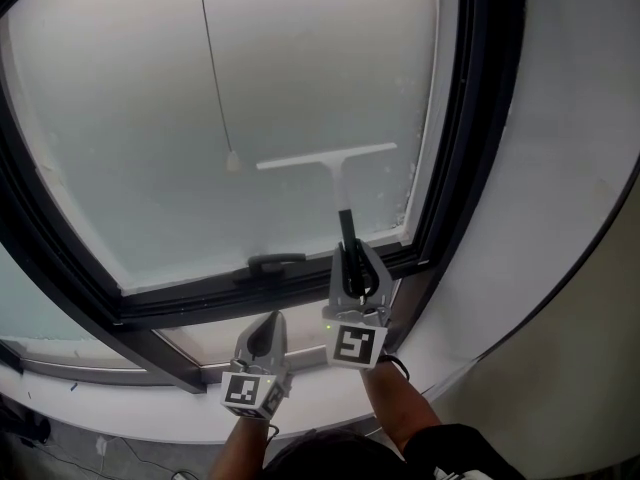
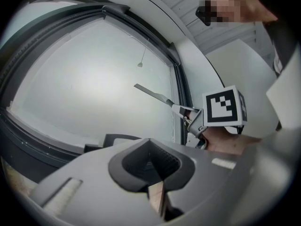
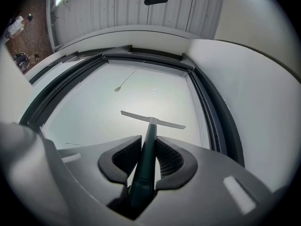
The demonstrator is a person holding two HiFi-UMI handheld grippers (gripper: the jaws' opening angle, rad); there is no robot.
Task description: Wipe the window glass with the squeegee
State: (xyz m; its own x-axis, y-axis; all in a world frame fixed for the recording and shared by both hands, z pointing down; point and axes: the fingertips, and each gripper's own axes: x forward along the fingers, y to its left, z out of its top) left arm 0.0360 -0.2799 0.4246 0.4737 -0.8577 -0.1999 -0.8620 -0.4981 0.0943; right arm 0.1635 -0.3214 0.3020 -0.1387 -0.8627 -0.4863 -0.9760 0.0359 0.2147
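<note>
My right gripper (image 1: 349, 256) is clamped on the dark handle of the squeegee (image 1: 327, 158), jaws closed tight around it, as the right gripper view shows plainly. The white blade lies level, on or just off the glass (image 1: 130, 108), in the lower right part of the pane. It sits above the bottom rail and close to the right side of the frame (image 1: 472, 118). My left gripper (image 1: 267, 326) hangs low beside the right one, jaws together with nothing between them, taking no part. A thin cord (image 1: 214, 68) hangs down the pane, its end just left of the blade. As for progress, I can't read much: the glass looks evenly hazy all over, with no clear band or edge to mark a finished stroke. Some specks show along the right edge by the frame. I'd judge most of the pane still needs passes, at least everything left of the cord and above the blade.
</note>
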